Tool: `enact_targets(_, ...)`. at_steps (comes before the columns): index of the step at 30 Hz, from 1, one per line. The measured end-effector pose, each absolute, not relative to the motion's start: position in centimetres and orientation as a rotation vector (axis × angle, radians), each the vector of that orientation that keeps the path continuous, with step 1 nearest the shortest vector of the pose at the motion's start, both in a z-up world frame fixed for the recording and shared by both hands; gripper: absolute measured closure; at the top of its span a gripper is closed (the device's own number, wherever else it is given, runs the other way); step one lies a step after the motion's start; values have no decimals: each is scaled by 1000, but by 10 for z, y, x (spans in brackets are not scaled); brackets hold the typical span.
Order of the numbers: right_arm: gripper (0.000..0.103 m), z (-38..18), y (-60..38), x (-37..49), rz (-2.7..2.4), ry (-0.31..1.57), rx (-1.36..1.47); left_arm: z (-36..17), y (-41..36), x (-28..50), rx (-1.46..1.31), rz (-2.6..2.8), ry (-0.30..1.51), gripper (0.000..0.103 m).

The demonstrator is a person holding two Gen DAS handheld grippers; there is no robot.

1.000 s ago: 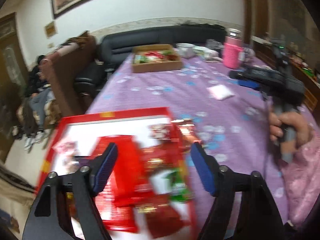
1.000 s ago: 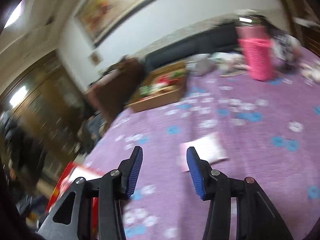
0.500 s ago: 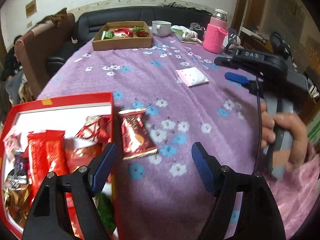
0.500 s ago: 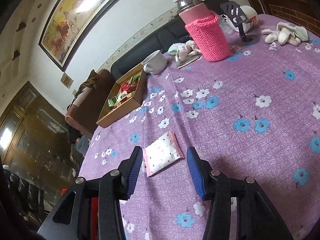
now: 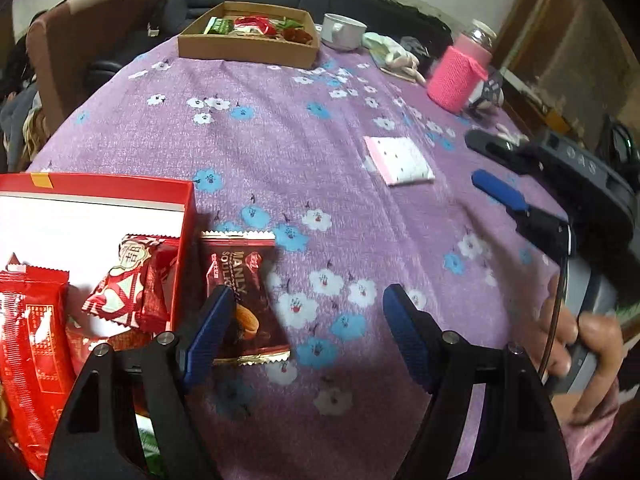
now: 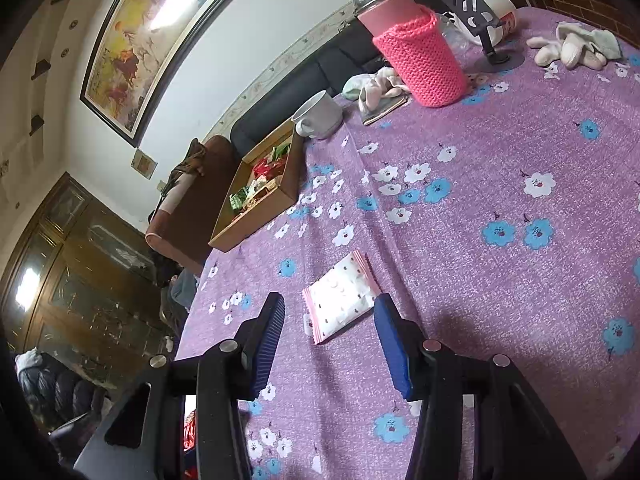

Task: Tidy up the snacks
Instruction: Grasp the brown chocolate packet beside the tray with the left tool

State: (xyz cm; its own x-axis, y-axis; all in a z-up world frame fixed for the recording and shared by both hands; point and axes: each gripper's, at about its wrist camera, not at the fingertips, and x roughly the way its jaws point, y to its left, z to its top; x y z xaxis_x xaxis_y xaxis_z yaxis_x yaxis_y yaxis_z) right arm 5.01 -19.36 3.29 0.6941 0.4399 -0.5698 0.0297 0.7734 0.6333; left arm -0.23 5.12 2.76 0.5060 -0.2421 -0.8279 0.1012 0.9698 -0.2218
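A brown cookie packet [image 5: 244,296] lies on the purple cloth beside the red box [image 5: 188,216], which holds several red snack packets. My left gripper [image 5: 306,328] is open above the cloth, its left finger over the brown packet. A white and pink packet [image 5: 400,160] lies mid-table; in the right wrist view it [image 6: 340,302] lies just ahead of and between the fingers of my open right gripper [image 6: 328,320]. The right gripper also shows in the left wrist view [image 5: 498,194]. A brown cardboard tray [image 5: 248,46] with snacks sits at the far edge.
A white cup [image 5: 342,32], a pink knit-sleeved bottle [image 5: 460,76], gloves [image 6: 572,46] and a phone stand [image 6: 480,12] stand at the far right of the table. A sofa and an armchair are beyond the far edge.
My left gripper has swung right from over the red box to the brown packet beside it. My right gripper has closed in on the white and pink packet.
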Motion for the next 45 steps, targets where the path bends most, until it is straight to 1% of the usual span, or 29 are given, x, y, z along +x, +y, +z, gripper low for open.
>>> enact_targets(4, 54, 33, -193, 50, 253, 782, 666, 24, 48, 3, -151, -177, 1010, 26)
enact_targets(6, 54, 33, -194, 50, 253, 785, 672, 24, 47, 8, -145, -170, 994, 24)
enact_targets(8, 54, 34, -194, 49, 252, 782, 677, 22, 46, 12, -160, -190, 986, 13)
enact_targets(10, 54, 34, -195, 49, 249, 778, 676, 20, 40, 16, -147, -209, 992, 6)
enact_targets(13, 54, 35, -196, 49, 247, 775, 676, 20, 27, 16, -134, -249, 989, 4)
enact_targets(14, 54, 35, -196, 49, 246, 775, 676, 20, 22, 15, -124, -269, 989, 2)
enact_targets(17, 54, 35, -198, 49, 242, 772, 674, 21, 20, 11, -120, -303, 982, 2)
enact_targets(21, 54, 37, -202, 49, 226, 760, 672, 34, 27, 0, -232, -432, 973, 2)
enact_targets(26, 54, 37, -206, 49, 223, 752, 675, 47, 24, -6, -25, -288, 912, 2)
enact_targets(29, 54, 36, -207, 50, 227, 754, 683, 37, 27, 3, -7, -254, 952, 2)
enact_targets(33, 54, 35, -208, 50, 224, 756, 683, 11, 24, 22, 28, -224, 1035, 3)
enact_targets(35, 54, 35, -207, 50, 224, 755, 682, 9, 20, 24, 64, -208, 1023, 5)
enact_targets(36, 54, 35, -207, 50, 224, 755, 681, 9, 19, 26, 70, -202, 1023, 9)
enact_targets(37, 54, 35, -207, 51, 226, 755, 679, 9, 18, 27, 70, -202, 1025, 23)
enact_targets(38, 54, 35, -207, 51, 227, 756, 678, 10, 17, 27, 87, -192, 1015, 35)
enact_targets(39, 54, 35, -206, 51, 229, 757, 677, 10, 16, 26, 115, -178, 1010, 42)
enact_targets(40, 54, 34, -206, 52, 233, 759, 677, 11, 16, 23, 121, -189, 998, 56)
enact_targets(41, 54, 34, -205, 52, 236, 760, 677, 11, 16, 20, 123, -205, 992, 66)
enact_targets(42, 54, 34, -205, 52, 238, 760, 677, 11, 13, 18, 140, -212, 987, 69)
enact_targets(45, 54, 35, -205, 52, 239, 755, 669, 11, 7, 6, 167, -241, 977, 70)
